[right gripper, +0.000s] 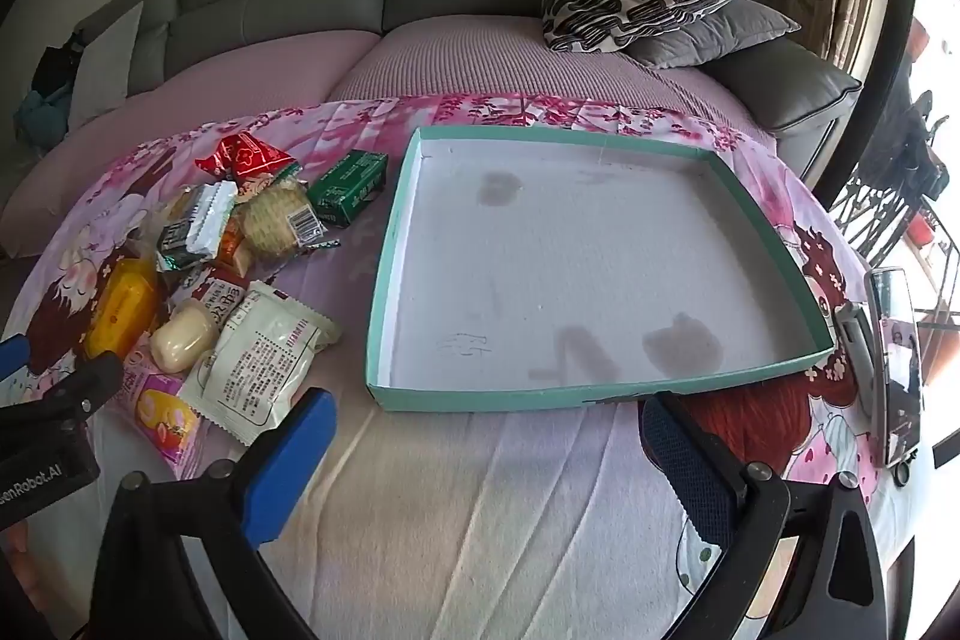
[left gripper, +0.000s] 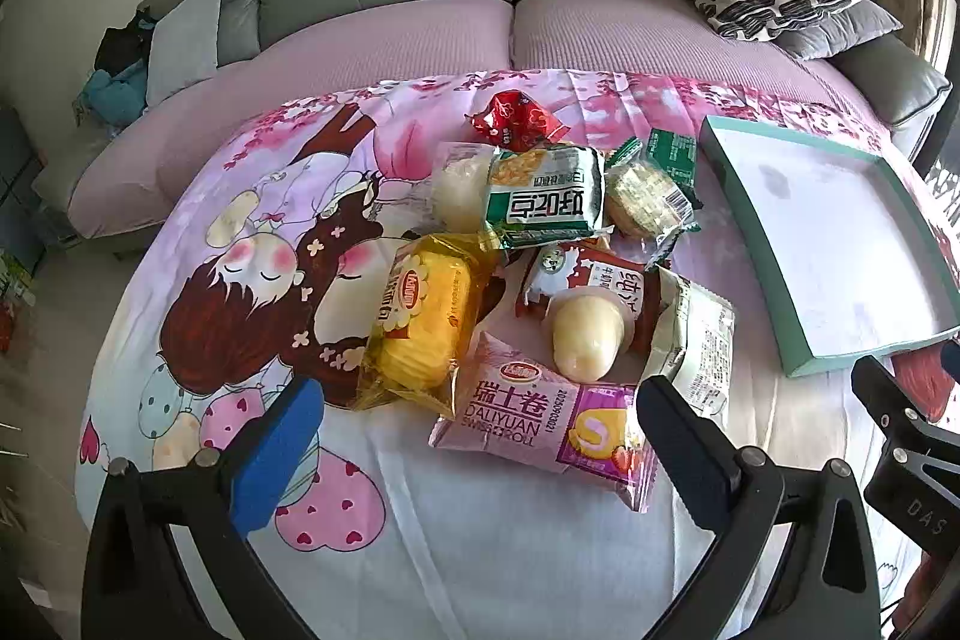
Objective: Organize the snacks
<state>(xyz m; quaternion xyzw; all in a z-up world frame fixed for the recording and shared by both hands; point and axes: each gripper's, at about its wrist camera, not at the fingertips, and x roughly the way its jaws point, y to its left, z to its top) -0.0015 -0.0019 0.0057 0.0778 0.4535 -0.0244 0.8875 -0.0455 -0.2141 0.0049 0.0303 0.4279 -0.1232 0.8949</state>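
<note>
Both claws gape fully, holding nothing. Left claw hovers over the snack pile on the cartoon-print cloth; right claw hangs before the teal tray, which is empty.

Step in hand, as judged: first pick. The pink Swiss roll pack lies nearest the left claw, on top and free on its near side; pinch across its short width, lift straight up.

Room: bare cloth between pile and tray. Tray wall is low; clear it, then release. The tray's near right corner sits near the tabletop edge.
</note>
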